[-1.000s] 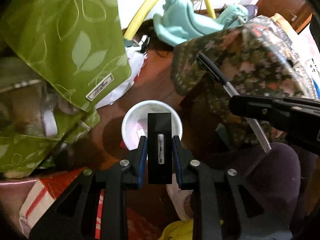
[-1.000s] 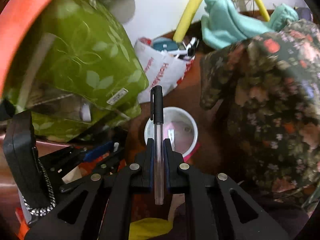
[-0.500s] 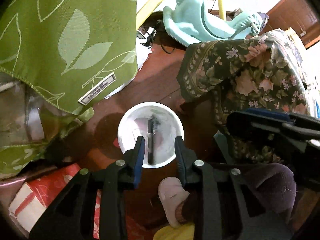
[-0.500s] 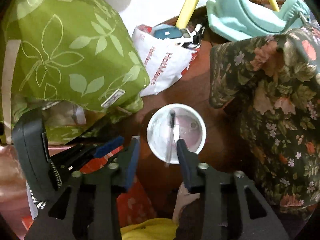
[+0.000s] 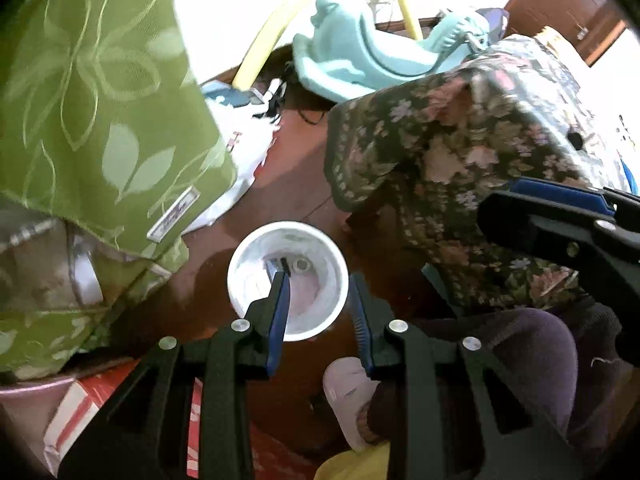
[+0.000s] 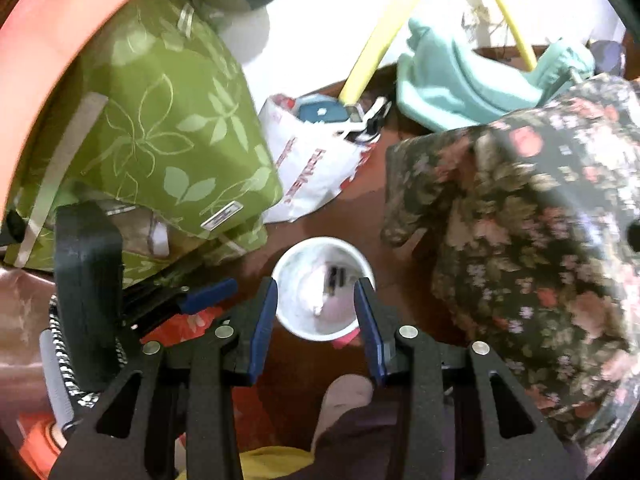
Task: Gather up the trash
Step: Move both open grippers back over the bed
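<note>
Right claw (image 6: 316, 296) hangs empty, jaws apart, above the white bin (image 6: 296, 324).

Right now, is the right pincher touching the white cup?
Apart. In the right wrist view the right gripper hangs open above the white cup; its blue fingers frame the rim with nothing between them.

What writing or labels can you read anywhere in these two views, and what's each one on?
White plastic bag: red print along its side, blurred; it looks like "HotMarket", but I can't confirm it.
Sewn tag on the green leaf-print cushion: script wording, too small and blurred to read.
Nothing else carries readable text, and the white bucket shows none.
</note>
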{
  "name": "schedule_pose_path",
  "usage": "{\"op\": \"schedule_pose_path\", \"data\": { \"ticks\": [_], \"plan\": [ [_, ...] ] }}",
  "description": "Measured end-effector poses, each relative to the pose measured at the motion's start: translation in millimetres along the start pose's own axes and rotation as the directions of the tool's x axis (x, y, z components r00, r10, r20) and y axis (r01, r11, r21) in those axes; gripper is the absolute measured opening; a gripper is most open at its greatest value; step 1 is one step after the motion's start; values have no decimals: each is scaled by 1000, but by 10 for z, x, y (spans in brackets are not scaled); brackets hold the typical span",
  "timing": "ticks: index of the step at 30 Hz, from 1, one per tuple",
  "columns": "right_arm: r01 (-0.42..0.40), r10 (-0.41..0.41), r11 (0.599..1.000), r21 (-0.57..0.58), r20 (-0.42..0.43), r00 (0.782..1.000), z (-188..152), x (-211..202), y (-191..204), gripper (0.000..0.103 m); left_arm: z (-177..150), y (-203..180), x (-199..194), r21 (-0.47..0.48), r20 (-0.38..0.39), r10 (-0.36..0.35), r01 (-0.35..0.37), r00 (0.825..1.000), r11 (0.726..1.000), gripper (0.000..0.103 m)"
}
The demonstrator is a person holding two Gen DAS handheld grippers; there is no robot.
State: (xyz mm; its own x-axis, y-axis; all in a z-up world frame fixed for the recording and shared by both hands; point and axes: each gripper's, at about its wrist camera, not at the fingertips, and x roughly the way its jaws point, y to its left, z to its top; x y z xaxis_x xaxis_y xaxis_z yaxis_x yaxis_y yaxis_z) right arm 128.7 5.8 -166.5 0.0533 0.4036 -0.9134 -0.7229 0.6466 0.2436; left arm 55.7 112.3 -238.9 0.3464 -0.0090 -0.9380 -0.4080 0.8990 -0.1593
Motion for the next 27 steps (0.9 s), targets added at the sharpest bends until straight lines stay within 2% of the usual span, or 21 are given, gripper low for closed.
{"op": "schedule_pose_path", "data": {
  "ticks": [8, 13, 21, 22, 23, 27],
  "plan": [
    [37, -48, 996, 78, 143, 989, -119, -616, -459, 36, 180, -595, -414, 99, 110, -20, 9, 994, 995, 30],
    [93, -123, 986, 140, 228, 966, -241, -1054, -826, 36, 317, -1113, -719, 184, 205, -67, 29, 976, 983, 30],
    [175, -259, 950, 259, 337, 905, -566, -1776, -1526, 36, 553, -2012, -966, 325, 303, -131, 27, 944, 945, 55],
    [191, -279, 944, 271, 341, 898, -603, -1851, -1624, 36, 577, -2088, -956, 333, 303, -138, 31, 943, 942, 63],
    [200, -293, 938, 283, 341, 893, -633, -1908, -1712, 36, 609, -2166, -933, 339, 306, -141, 30, 942, 940, 68],
    [186, -295, 927, 326, 326, 898, -729, -2017, -2047, 39, 755, -2478, -746, 339, 289, -158, 53, 944, 939, 68]
  ]
}}
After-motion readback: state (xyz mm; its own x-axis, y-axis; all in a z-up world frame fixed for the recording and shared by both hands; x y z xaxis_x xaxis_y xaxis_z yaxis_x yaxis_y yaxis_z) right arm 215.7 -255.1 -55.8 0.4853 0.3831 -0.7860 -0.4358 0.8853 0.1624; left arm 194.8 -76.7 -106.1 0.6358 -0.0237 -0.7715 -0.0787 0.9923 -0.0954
